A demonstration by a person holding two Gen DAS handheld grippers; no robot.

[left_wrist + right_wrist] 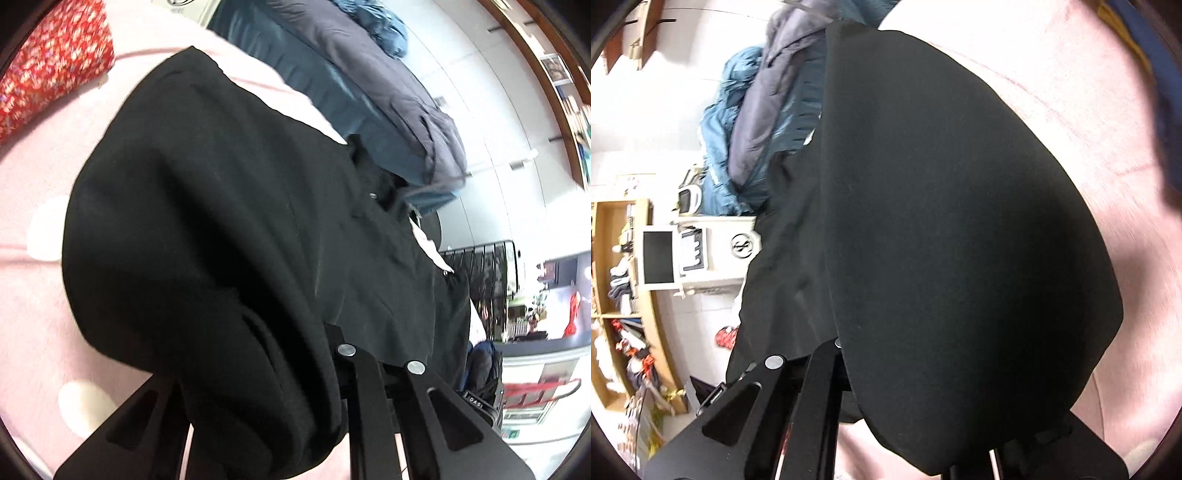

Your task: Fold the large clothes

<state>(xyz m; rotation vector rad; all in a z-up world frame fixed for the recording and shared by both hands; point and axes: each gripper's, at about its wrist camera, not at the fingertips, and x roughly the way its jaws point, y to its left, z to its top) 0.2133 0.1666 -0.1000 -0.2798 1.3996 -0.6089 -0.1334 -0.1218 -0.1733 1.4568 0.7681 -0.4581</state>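
One large black fabric garment [207, 229] hangs bunched over a pink dotted bed cover [33, 295], gripped at two places: the left tongs [376, 354] are pinched narrow on its cloth, the right tongs [827, 350] likewise, beside one red patterned cushion [55, 62] and one blue-grey quilted jacket [369, 85].

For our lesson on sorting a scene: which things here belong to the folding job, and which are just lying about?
Part of the job:
- black garment, draped over both tongs
- left tongs, shut on it
- right tongs, shut on it
- pink cover beneath

Lying about:
- red patterned cushion
- blue and grey bedding
- wooden shelves
- white unit
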